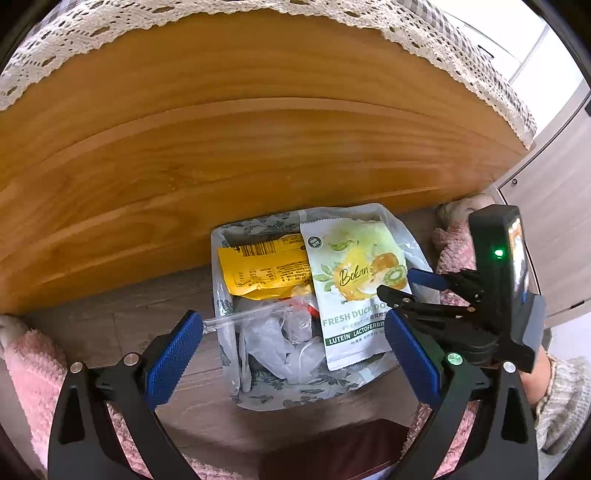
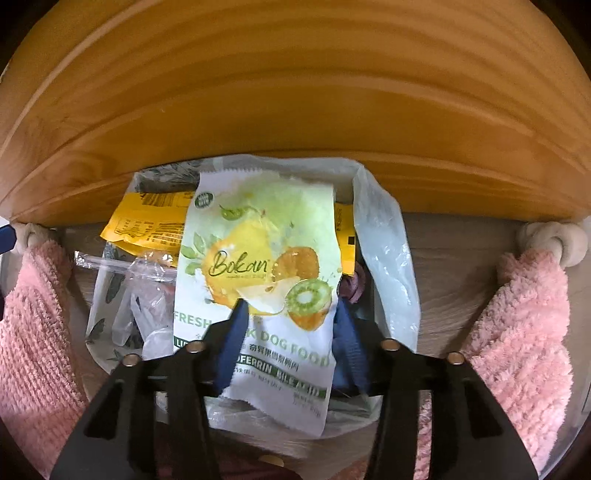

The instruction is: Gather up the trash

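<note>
In the left wrist view a small bin lined with a translucent plastic bag [image 1: 399, 229] sits on the wood-look floor [image 1: 155, 310] in the lower middle of the frame, right against the wide wooden panel [image 1: 258, 147] that fills the upper half; a lace-edged cloth [image 1: 110, 26] hangs over the panel's top edge. Inside the bag lies the white dog food pouch [image 1: 351, 295] printed with yellow fruit and a kiwi slice, tilted along the right side of the bin, overlapping a yellow wrapper [image 1: 258, 269] at upper left, with crumpled clear plastic [image 1: 280, 332] below it. The left tool [image 1: 295, 332] hangs above the bin with its blue pads spread wide on either side of the opening, released and gripping nothing. The right tool [image 1: 399, 291] enters from the right of that frame, its blue tips over the pouch's right edge. In the right wrist view the right tool [image 2: 291, 310] stands parted: the pouch [image 2: 258, 258] fills the centre, one blue pad lying over its printed face and the other beside its right edge, neither pressing on it, so the pouch is let go and rests in the bag [image 2: 388, 258]. Pink fuzzy fabric [image 2: 524, 314] shows at both lower sides of the frame.
</note>
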`<move>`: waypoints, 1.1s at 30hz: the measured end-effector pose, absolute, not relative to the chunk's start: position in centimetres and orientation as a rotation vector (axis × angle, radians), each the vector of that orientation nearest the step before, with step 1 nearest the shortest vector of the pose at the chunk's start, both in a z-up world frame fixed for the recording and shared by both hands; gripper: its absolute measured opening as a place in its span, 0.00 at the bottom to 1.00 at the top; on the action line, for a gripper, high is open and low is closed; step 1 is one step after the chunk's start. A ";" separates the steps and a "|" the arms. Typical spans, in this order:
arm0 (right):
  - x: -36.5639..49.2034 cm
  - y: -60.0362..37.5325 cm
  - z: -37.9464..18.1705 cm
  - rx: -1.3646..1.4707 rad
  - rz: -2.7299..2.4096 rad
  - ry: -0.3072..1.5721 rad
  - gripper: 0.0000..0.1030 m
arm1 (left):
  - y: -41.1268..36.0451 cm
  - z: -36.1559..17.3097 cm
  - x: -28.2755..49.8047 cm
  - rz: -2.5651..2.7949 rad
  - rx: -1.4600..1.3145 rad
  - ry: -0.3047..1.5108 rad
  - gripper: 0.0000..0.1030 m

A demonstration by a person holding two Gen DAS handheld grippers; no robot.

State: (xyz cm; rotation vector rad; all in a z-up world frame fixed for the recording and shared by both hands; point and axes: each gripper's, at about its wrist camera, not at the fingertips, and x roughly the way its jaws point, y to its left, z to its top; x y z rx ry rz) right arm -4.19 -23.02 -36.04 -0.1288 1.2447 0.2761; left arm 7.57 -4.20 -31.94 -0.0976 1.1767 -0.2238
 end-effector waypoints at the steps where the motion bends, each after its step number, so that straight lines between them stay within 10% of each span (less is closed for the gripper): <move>1: -4.3 -23.0 -35.6 -0.130 0.278 1.239 0.57 | -4.2 -31.9 7.5 -0.222 -0.100 1.176 0.93; 13: -7.1 -24.4 -30.2 -0.102 0.319 1.161 0.92 | -3.9 -29.2 6.1 -0.226 -0.125 1.117 0.93; 33: -13.4 -27.0 -19.3 -0.014 0.269 1.075 0.92 | -5.0 -19.4 -0.7 -0.242 -0.121 0.865 0.93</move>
